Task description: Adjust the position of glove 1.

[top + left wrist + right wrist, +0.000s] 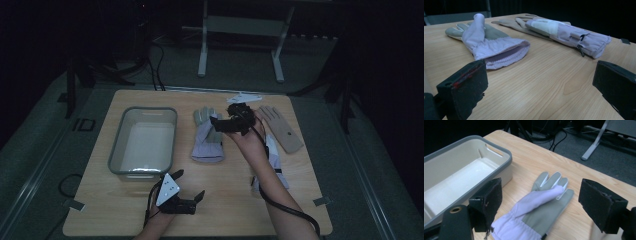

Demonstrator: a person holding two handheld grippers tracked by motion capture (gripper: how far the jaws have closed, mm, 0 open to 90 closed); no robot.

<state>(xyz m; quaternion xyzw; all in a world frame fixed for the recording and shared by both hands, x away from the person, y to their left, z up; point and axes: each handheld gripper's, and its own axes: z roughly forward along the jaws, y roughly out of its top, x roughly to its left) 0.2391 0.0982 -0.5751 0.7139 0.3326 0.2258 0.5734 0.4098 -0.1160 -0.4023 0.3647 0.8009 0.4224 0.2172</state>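
Note:
A lavender glove with a grey palm (207,135) lies at the table's middle, fingers pointing away from me. My right gripper (220,118) hovers over its right side, and its jaws stand open. In the right gripper view the same glove (544,202) lies below and between the open jaws of the right gripper (541,195). A second lavender glove (274,165) lies partly under my right forearm. A tan glove (281,128) rests at the right. My left gripper (190,184) sits open near the front edge, with nothing between its jaws (539,82).
An empty grey bin (116,145) stands left of the gloves; its rim (499,148) is close to my right gripper's left jaw. A white flat piece (245,96) lies at the table's far edge. Cables and a stand's legs are on the floor beyond.

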